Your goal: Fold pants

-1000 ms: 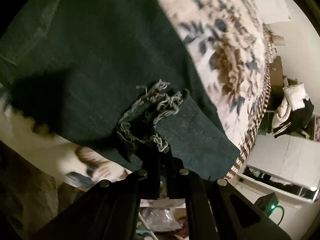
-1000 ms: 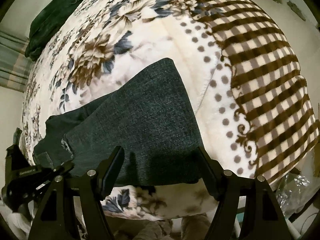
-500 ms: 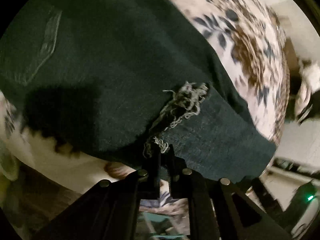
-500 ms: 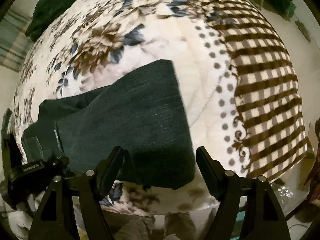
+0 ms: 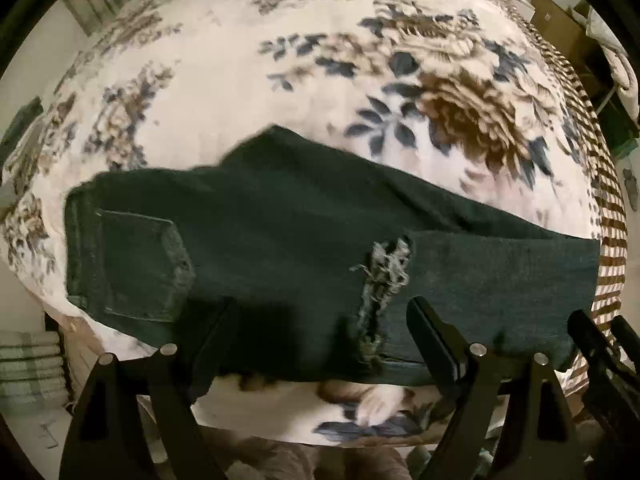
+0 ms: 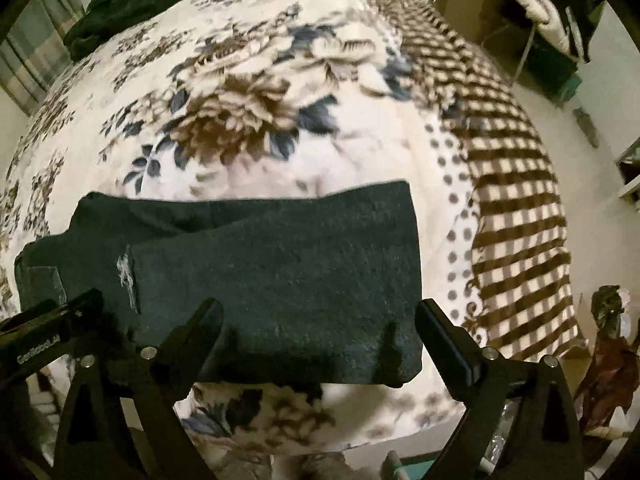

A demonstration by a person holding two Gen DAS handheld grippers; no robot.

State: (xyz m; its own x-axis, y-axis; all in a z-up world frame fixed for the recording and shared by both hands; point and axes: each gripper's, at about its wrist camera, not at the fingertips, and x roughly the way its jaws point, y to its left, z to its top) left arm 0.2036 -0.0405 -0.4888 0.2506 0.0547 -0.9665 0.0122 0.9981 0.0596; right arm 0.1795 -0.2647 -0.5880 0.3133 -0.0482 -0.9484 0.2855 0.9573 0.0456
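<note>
A: What does the left wrist view show?
B: The left gripper (image 5: 320,324) has just spread wide, gripping nothing. The dark pants (image 5: 280,240) lie folded on the floral blanket (image 5: 248,80), frayed hem (image 5: 386,264) up

A: And the right wrist view?
B: The right gripper (image 6: 318,316) has also just widened, empty, over the pants' (image 6: 280,272) right end. Small lettering on the left gripper (image 6: 44,320) is unreadable

Both views are dim and warm-toned, lit from above, perhaps by a single room lamp. The blanket (image 5: 224,92) is smeared by motion blur, worst on the flowers toward its far edge. The pants (image 5: 280,216) read almost black, their weave barely showing. Soft finger shadows fall on the pants' (image 6: 280,272) near edge. Fisheye bending curves everything, and black vignette fills the corners.
</note>
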